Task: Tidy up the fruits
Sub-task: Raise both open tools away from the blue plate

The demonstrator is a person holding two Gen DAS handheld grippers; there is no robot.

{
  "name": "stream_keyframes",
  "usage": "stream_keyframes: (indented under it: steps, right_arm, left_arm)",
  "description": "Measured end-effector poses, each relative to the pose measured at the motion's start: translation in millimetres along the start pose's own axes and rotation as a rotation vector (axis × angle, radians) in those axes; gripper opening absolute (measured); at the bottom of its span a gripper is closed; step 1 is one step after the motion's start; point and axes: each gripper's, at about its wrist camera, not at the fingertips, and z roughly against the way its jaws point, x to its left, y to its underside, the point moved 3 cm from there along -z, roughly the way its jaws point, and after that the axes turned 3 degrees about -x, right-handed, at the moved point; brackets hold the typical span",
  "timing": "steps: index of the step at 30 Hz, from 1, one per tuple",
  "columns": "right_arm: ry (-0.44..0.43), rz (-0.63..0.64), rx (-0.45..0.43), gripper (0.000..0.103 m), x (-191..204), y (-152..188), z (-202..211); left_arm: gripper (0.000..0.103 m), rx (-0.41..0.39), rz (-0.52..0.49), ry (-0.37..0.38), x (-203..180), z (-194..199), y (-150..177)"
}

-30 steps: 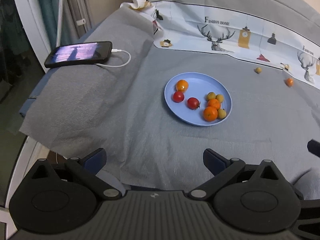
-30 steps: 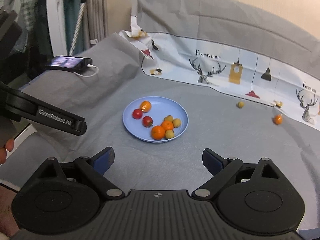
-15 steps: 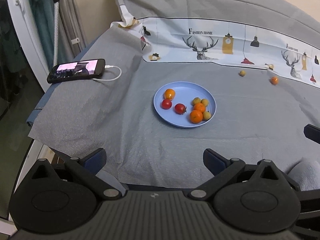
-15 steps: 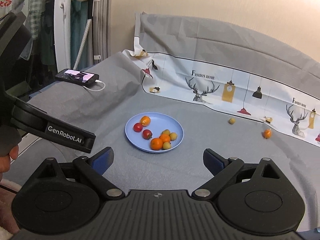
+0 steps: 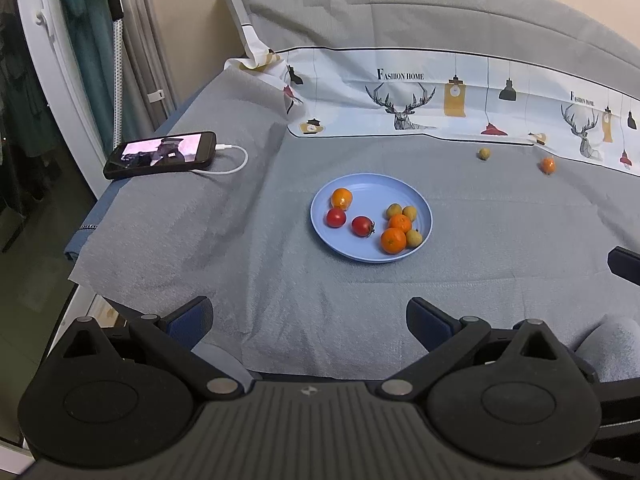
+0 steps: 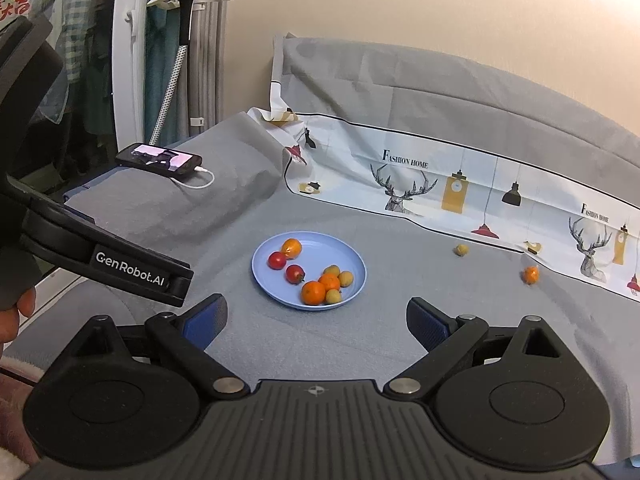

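nearest, the left gripper [image 5: 308, 316] hangs above the front edge of the grey cloth [image 5: 280, 280], its blue-padded jaws spread wide with nothing between them. likewise the right gripper [image 6: 316, 316] is held wide apart and empty over the same cloth, and in its view the left tool's black body [image 6: 100, 260] crosses the left side with a bit of the person's hand [image 6: 12, 316] behind it. beyond both grippers, mid-cloth, sits the blue plate [image 5: 372, 200]. on it lie an orange [image 5: 341, 198] at the far left with two red tomatoes [image 5: 362, 226] just beside it, and on the right two more oranges [image 5: 393, 240] clustered with three small yellow-brown fruits [image 5: 414, 237]. farther back and to the right, off the plate, a loose yellow-brown fruit [image 5: 484, 154] and a loose small orange [image 5: 547, 165] rest near the printed deer sheet [image 5: 400, 96]. far left, a lit phone [image 5: 160, 155] with a white cable [image 5: 232, 164] lies on a raised fold.
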Motion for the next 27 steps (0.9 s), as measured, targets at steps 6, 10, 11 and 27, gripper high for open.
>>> stream_keyframes:
  steps: [6,10,11,27]
  right_arm:
    - [0.0,-0.003,0.004,0.096,1.0,0.1,-1.9]
    - [-0.002,-0.006,0.008,0.096,1.3,0.3,-3.7]
    - [-0.002,-0.007,0.009,0.096,1.3,0.4,-4.3]
    - [-0.005,-0.019,0.061,0.096,-3.7,6.5,-21.1]
  left_arm:
    - [0.103,0.003,-0.005,-0.003,-0.2,-1.2,0.1]
    - [0.103,0.007,-0.009,-0.005,-1.0,-1.9,-0.2]
    - [0.103,0.008,-0.011,-0.005,-1.4,-2.3,-0.3]
    - [0.103,0.039,-0.026,-0.004,-2.2,-20.9,-3.3]
